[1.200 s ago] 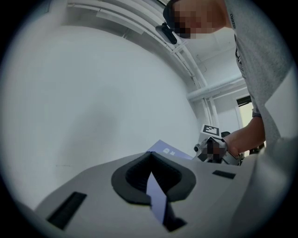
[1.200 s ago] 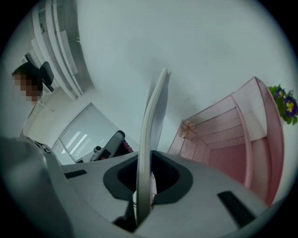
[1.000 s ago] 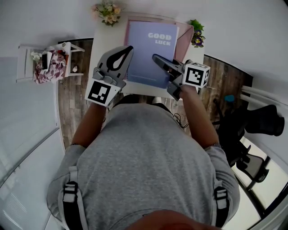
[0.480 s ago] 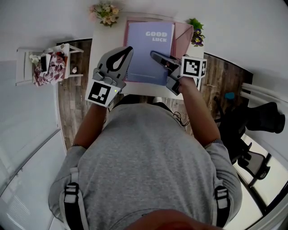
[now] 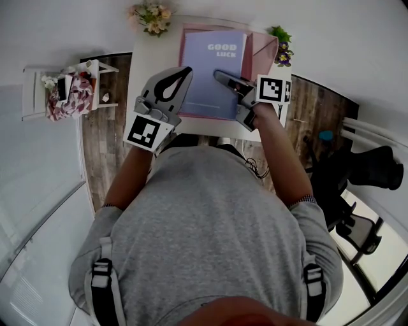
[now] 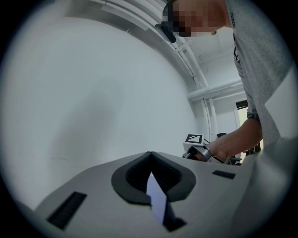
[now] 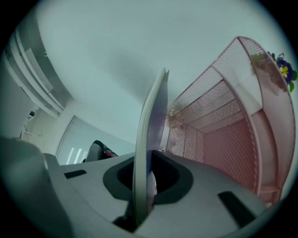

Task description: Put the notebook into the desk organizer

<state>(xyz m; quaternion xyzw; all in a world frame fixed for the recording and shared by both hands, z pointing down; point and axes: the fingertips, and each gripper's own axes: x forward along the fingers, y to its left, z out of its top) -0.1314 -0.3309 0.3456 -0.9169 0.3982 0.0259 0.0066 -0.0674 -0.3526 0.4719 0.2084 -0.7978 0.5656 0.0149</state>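
Observation:
A lilac notebook (image 5: 213,70) printed GOOD LUCK is held up over the white desk (image 5: 148,57), in front of the pink mesh desk organizer (image 5: 262,51). My left gripper (image 5: 185,71) is shut on its left edge; in the left gripper view a thin lilac sliver of the notebook (image 6: 156,200) sits between the shut jaws of the left gripper (image 6: 151,179). My right gripper (image 5: 220,76) is shut on the lower right part. In the right gripper view the notebook (image 7: 151,130) stands edge-on in the right gripper (image 7: 144,186), with the organizer (image 7: 233,139) open just to its right.
A pot of pale flowers (image 5: 151,17) stands at the desk's back left and a purple-flowered plant (image 5: 280,48) at the back right. A white side rack (image 5: 70,89) with small items is on the left, a black office chair (image 5: 370,172) on the right.
Both grippers have carried the notebook a little farther from the body, toward the organizer. The right gripper has risen and moved in; pink mesh now shows along the notebook's left edge.

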